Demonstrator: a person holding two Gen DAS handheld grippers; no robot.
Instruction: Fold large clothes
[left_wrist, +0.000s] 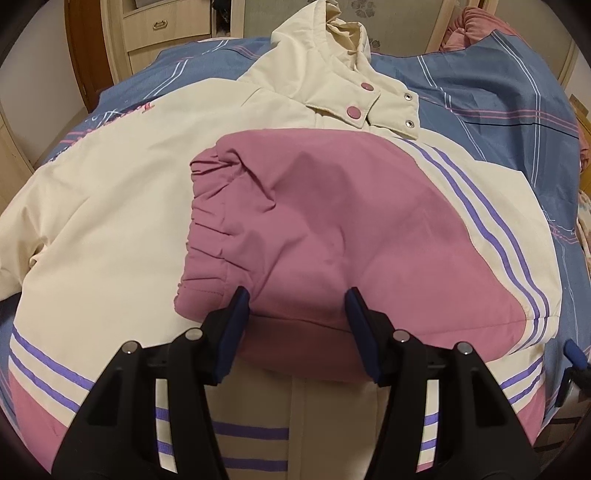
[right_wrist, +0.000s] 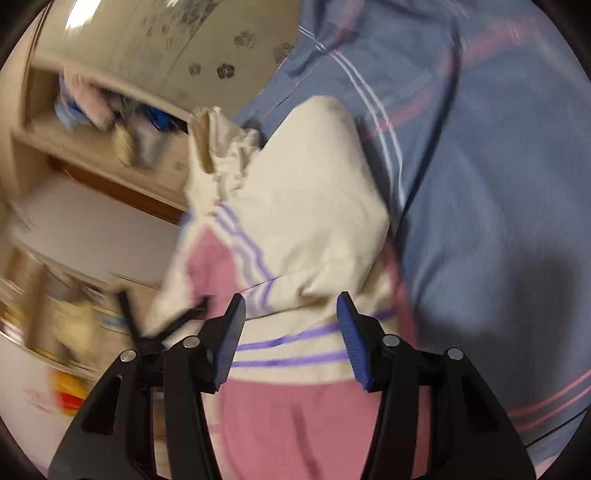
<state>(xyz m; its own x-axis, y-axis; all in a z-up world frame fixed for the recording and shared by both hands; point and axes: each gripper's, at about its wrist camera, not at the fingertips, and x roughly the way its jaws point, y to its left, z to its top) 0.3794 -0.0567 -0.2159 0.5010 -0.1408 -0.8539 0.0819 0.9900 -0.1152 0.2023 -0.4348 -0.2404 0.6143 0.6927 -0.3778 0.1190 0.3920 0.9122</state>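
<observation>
A cream hooded jacket (left_wrist: 122, 206) with purple stripes lies front up on the blue bed cover (left_wrist: 480, 92). Its hood (left_wrist: 317, 62) points to the far side. One pink sleeve (left_wrist: 314, 221) is folded across the chest, cuff to the left. My left gripper (left_wrist: 297, 295) hovers over that sleeve's near edge, open, its pads apart and not pressing the cloth. In the blurred right wrist view, the right gripper (right_wrist: 291, 297) is open above the jacket (right_wrist: 314, 206), over a striped cream band and a pink panel (right_wrist: 295, 417), with nothing pinched between the fingers.
A wooden cabinet with drawers (left_wrist: 162, 26) stands beyond the bed at the far left. A pink bundle of cloth (left_wrist: 476, 22) sits at the far right. The right wrist view shows a cluttered shelf (right_wrist: 110, 110) to the left and the blue bed cover (right_wrist: 480, 184) to the right.
</observation>
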